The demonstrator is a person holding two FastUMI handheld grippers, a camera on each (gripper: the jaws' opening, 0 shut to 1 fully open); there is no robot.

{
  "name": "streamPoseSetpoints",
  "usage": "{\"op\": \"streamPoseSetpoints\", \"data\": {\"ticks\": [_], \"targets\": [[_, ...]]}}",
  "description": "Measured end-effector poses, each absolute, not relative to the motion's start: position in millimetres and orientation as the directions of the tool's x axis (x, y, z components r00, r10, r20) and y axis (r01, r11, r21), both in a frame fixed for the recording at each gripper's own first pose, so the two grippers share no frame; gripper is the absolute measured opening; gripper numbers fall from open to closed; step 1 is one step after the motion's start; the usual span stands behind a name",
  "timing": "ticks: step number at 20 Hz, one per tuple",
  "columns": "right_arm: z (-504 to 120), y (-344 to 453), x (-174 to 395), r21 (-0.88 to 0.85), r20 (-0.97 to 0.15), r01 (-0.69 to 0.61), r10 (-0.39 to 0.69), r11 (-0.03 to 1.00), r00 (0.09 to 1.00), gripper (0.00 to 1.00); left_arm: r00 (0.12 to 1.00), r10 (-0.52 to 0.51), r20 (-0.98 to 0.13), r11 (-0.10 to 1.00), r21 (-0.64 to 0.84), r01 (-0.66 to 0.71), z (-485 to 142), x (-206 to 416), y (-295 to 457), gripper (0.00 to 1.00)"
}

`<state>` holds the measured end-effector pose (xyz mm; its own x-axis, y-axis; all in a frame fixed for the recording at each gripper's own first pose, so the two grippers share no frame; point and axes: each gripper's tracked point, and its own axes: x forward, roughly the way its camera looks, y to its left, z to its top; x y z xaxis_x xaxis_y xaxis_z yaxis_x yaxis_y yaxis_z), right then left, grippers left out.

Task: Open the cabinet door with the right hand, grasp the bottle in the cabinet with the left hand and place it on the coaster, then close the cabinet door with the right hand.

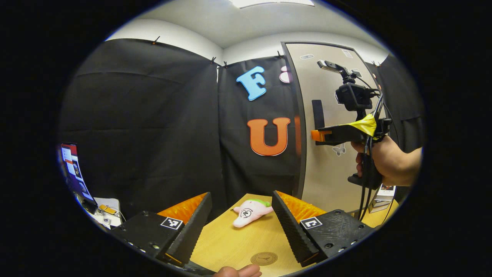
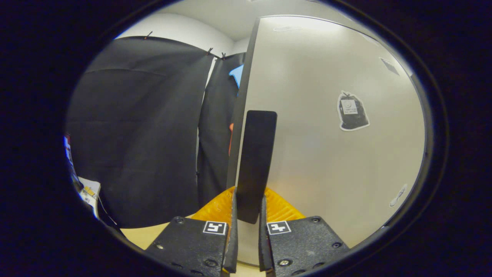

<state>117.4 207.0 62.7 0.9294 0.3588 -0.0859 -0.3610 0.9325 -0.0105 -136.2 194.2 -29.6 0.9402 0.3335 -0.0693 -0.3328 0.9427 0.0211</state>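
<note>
Both cams facing cabinet door (image 2: 326, 127); right nearer.

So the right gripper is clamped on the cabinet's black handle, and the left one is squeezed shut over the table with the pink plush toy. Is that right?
Not quite. The left gripper is open, its fingers spread wide apart over the table near the plush toy, as the left gripper view shows. The right gripper does clamp the black handle.

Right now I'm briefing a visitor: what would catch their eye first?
The right claw clamped on the cabinet door's dark handle, close up in the right gripper view. Then the pink plush toy on the wooden table between the open left claw's fingers, a round coaster nearer.
</note>
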Motion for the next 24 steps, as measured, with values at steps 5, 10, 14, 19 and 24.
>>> {"op": "streamPoseSetpoints", "data": {"ticks": [5,10,14,19,24], "targets": [[63,207,95,0.013,-0.137,-0.385,0.383,0.923,0.914,0.23,0.968,0.25,-0.031,0.965,-0.077,-0.252,-26,-142,175,0.94],[64,204,64,0.033,-0.172,-0.427,0.426,0.904,0.888,0.21,0.982,0.183,-0.035,0.971,-0.147,-0.186,-42,-147,156,0.95],[65,199,42,0.056,-0.172,-0.458,0.461,0.887,0.871,0.21,0.98,0.195,-0.047,0.977,-0.082,-0.199,-45,-144,158,0.95],[63,186,27,0.097,-0.168,-0.52,0.529,0.849,0.832,0.21,0.973,0.217,-0.077,0.975,-0.037,-0.22,-38,-130,148,0.95],[61,166,20,0.163,-0.12,-0.57,0.59,0.805,0.799,0.21,0.973,0.222,-0.057,0.975,0.013,-0.222,-5,-115,114,0.95]]}}
